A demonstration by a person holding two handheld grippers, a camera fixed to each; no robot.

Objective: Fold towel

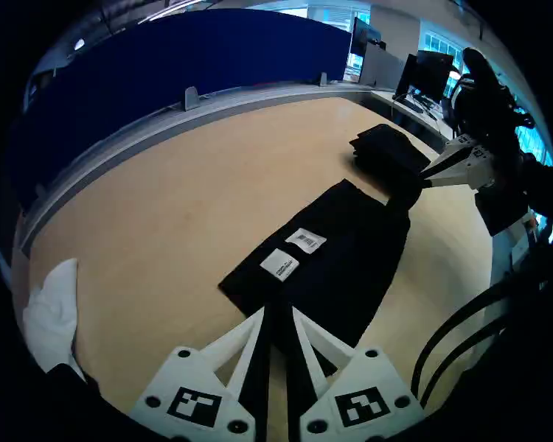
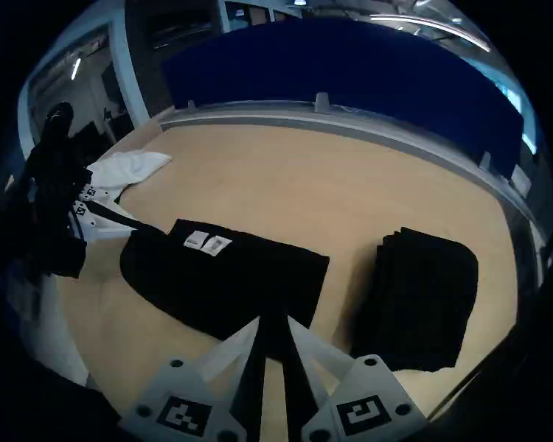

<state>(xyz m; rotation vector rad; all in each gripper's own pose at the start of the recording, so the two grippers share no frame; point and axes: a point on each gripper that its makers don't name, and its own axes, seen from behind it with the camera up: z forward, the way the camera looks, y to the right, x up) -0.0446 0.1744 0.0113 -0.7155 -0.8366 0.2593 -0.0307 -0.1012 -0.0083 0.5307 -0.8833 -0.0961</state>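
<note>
Left gripper view: black towel flat on table, centre frame, white labels up. Left gripper at bottom, fingers pinched shut on towel's near edge. Right gripper upper right, fingers nipping far end. Monitors top right.
Right gripper view: folded dark stack lower right; white cloth upper left.

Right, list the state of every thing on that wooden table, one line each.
Black towel with two white labels: spread flat, labels up, pinched at both ends.
Pile of black towels: folded and stacked.
White cloth: crumpled, apart from the towels.
Left gripper: shut on the towel.
Right gripper: shut on the towel.
</note>
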